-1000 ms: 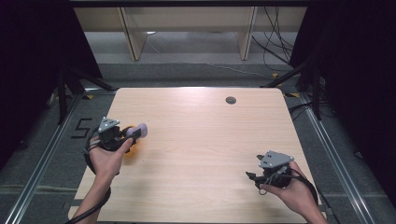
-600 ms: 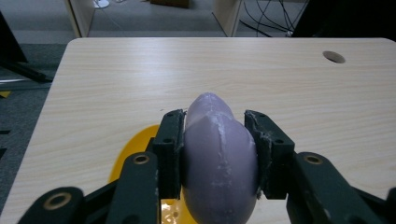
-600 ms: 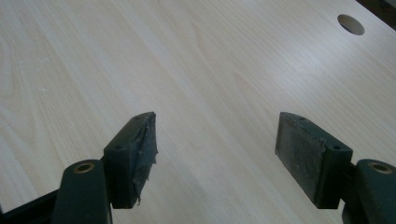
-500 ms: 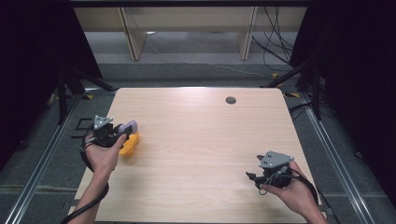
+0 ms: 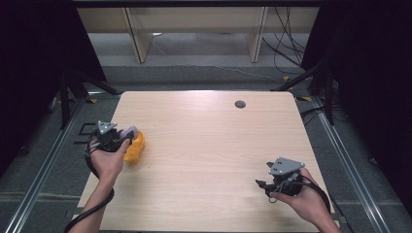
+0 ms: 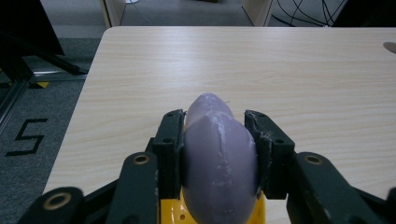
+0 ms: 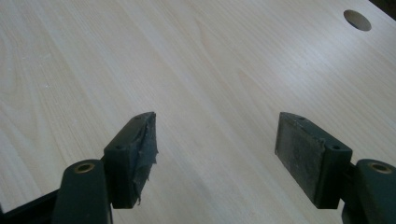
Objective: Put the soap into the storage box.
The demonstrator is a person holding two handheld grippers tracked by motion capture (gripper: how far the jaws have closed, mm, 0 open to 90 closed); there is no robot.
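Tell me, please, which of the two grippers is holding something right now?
The left gripper, near the table's left edge: its jaws clamp a purple rounded object with a yellow part beneath. The right gripper has its jaws apart over bare wood.

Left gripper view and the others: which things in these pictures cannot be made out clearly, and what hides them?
- Yellow object: in the left gripper view, the purple object and the bottom edge hide most of it, so what it is stays unclear.
- Purple object: in the high view, too small to identify, partly behind the left gripper.
- Right gripper: in the high view, its fingers are too small and dark to judge their opening.
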